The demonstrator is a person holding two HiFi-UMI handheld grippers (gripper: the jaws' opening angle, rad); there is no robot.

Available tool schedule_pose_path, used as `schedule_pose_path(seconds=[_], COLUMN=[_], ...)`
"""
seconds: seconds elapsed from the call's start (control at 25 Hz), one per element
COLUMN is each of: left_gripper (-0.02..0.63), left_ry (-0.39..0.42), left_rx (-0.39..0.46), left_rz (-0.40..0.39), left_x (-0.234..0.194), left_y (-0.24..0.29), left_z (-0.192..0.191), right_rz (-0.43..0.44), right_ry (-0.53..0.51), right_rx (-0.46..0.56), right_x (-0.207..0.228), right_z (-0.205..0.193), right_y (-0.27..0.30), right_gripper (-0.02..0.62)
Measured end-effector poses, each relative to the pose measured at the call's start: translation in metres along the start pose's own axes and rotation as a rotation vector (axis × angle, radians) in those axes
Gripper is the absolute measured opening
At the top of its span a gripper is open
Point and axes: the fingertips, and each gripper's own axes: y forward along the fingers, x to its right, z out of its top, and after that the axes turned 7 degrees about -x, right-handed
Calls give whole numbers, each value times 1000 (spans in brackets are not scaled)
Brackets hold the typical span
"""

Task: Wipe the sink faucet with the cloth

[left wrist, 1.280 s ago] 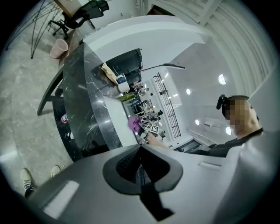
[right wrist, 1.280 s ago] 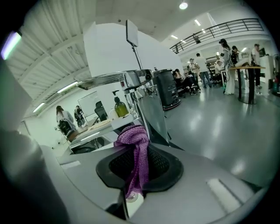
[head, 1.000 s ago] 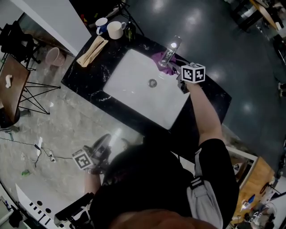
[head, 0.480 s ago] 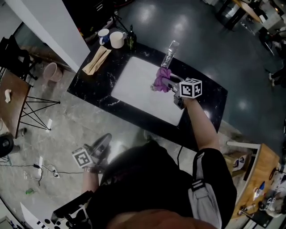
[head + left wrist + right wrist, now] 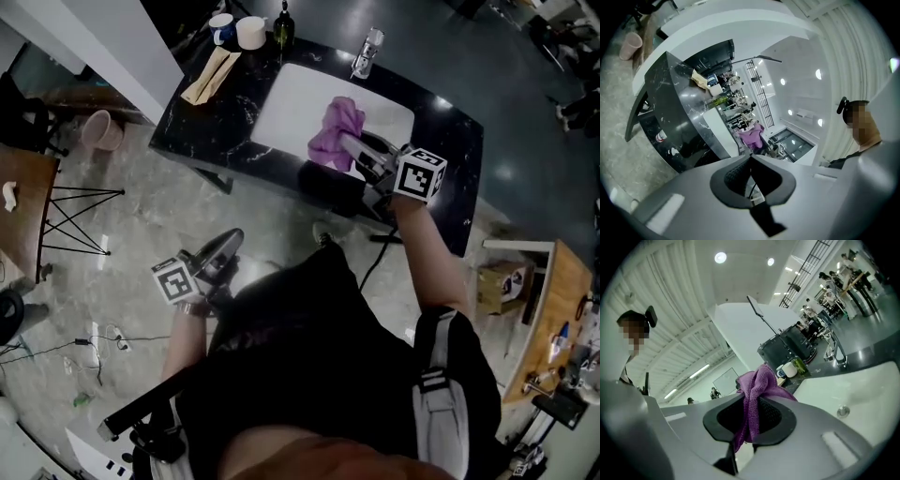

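Note:
The purple cloth hangs bunched from my right gripper, which is shut on it above the near side of the white sink. In the right gripper view the cloth is pinched between the pads and drapes over them. The chrome faucet stands at the sink's far edge, apart from the cloth, and shows in the right gripper view as the faucet beyond the basin. My left gripper is held low over the floor, away from the counter, shut with nothing in it.
Two cups and a dark bottle stand at the black counter's far left corner, with a tan bag beside them. A pink bin and a wire-legged table stand on the floor at left.
My right gripper has pulled the cloth away from the faucet, up and back across the sink toward its near edge. The left gripper has shifted slightly.

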Motion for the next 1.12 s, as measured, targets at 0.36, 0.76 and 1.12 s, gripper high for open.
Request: schedule_pose_path(seconds=[0.36, 0.76, 1.12], left_gripper=[220, 319, 112], left_ry=[113, 196, 137], left_rx=[-201, -412, -397], left_rz=[-124, -285, -245], left_x=[36, 107, 121], left_y=[35, 87, 110], left_z=[-32, -107, -155], right_rz=[125, 171, 209], right_ry=[243, 306, 308], right_rx=[160, 131, 108], right_x=[-103, -158, -160], right_z=[-94, -159, -181], right_y=[-21, -64, -120], right_gripper=[67, 67, 113])
